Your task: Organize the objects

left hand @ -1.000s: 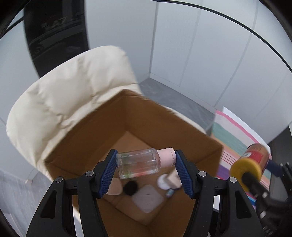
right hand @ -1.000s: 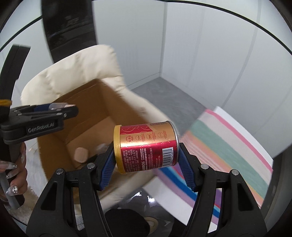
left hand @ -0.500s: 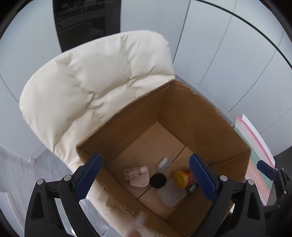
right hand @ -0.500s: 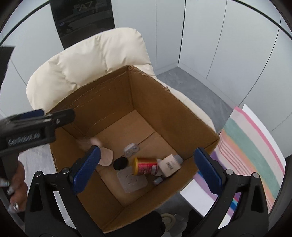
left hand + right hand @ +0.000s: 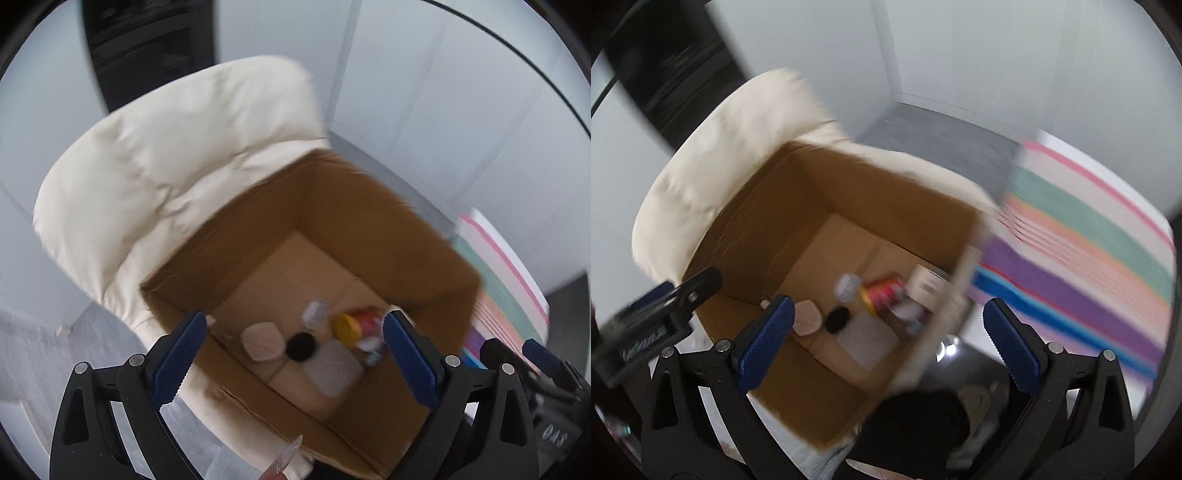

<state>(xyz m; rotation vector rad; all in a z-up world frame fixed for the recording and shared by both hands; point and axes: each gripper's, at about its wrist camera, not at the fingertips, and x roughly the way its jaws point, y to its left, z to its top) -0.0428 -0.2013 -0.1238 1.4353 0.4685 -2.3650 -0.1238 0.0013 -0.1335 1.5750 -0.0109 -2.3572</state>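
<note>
An open brown cardboard box (image 5: 388,229) (image 5: 768,206) stands on a cream padded chair. On its floor lie a red can with a yellow lid (image 5: 356,326) (image 5: 884,291), a pink-capped item (image 5: 263,340) (image 5: 806,317), a black round item (image 5: 301,346) (image 5: 837,319), a flat white square pad (image 5: 332,367) (image 5: 868,341) and small clear bottles (image 5: 314,312). My left gripper (image 5: 291,354) is open and empty above the box's near edge. My right gripper (image 5: 888,338) is open and empty above the box's right wall. The right wrist view is blurred.
The cream chair (image 5: 177,158) (image 5: 713,162) backs the box on the left. A striped mat (image 5: 506,291) (image 5: 1082,236) lies to the right. Grey floor and pale walls lie behind. The other gripper shows at the left edge of the right wrist view (image 5: 653,317).
One second ago the left gripper held a clear pink-capped bottle and the right held the red can. Both jaws opened, and the can lies in the box. Both grippers have since shifted above it.
</note>
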